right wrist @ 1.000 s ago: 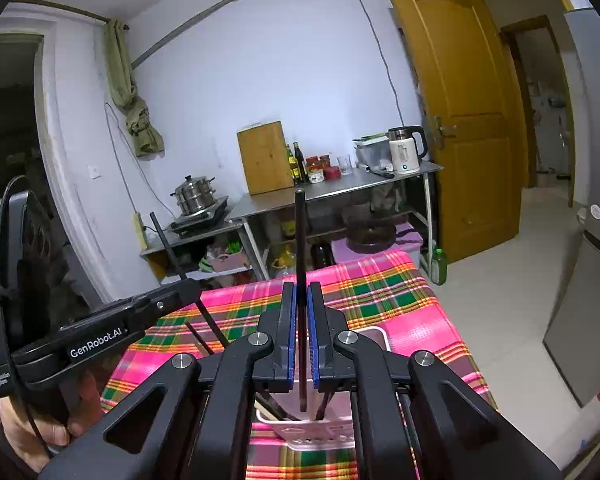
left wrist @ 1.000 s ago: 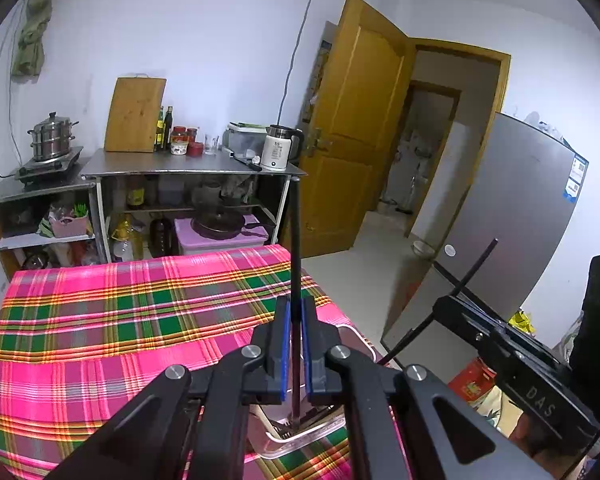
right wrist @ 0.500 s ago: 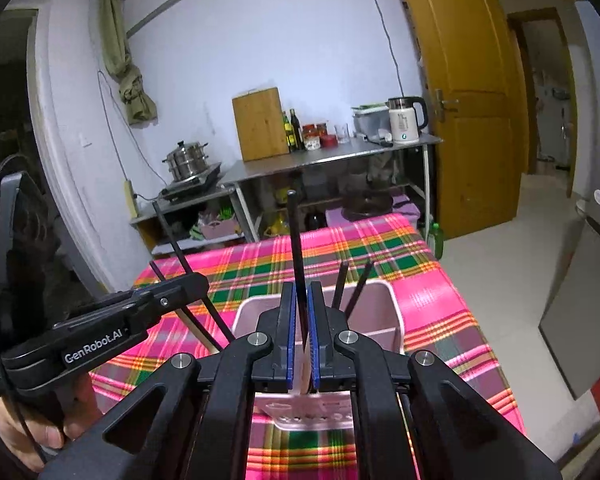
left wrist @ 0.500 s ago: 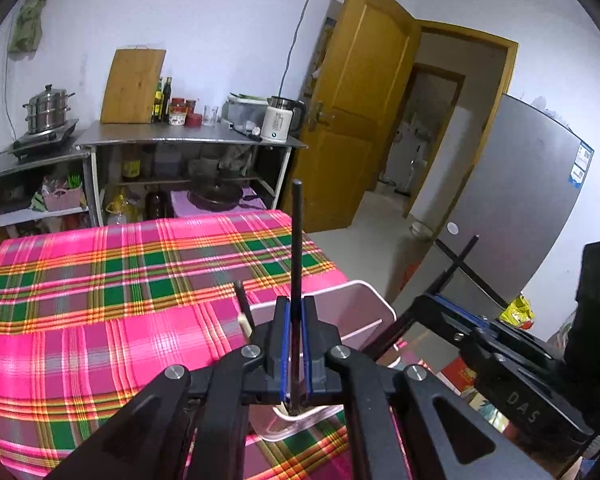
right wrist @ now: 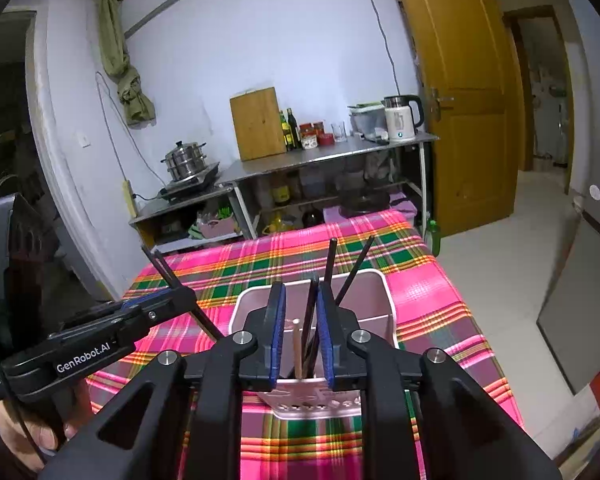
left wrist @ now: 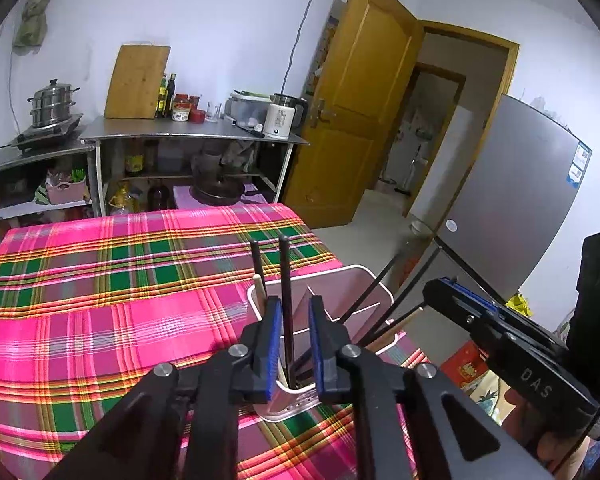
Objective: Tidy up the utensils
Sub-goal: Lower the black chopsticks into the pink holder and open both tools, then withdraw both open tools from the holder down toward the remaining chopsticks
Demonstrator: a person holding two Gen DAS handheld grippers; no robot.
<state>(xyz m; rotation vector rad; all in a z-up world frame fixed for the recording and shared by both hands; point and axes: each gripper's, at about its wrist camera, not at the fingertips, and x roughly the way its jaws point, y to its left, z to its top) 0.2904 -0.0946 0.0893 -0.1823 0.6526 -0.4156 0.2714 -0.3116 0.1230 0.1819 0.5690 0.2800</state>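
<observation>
Both grippers, left (left wrist: 293, 342) and right (right wrist: 301, 334), hang parted over the holder (right wrist: 374, 304), each with a black chopstick (left wrist: 285, 280) loose between its fingers.

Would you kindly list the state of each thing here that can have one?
Left gripper: open, a black chopstick standing loose between its pads.
Right gripper: open, over the holder.
Holder: upright on the tablecloth, chopsticks standing inside.
Door: open.
Kettle: lid shut.
Steamer pot: lidded.
Cutting board: leaning on the wall.
</observation>
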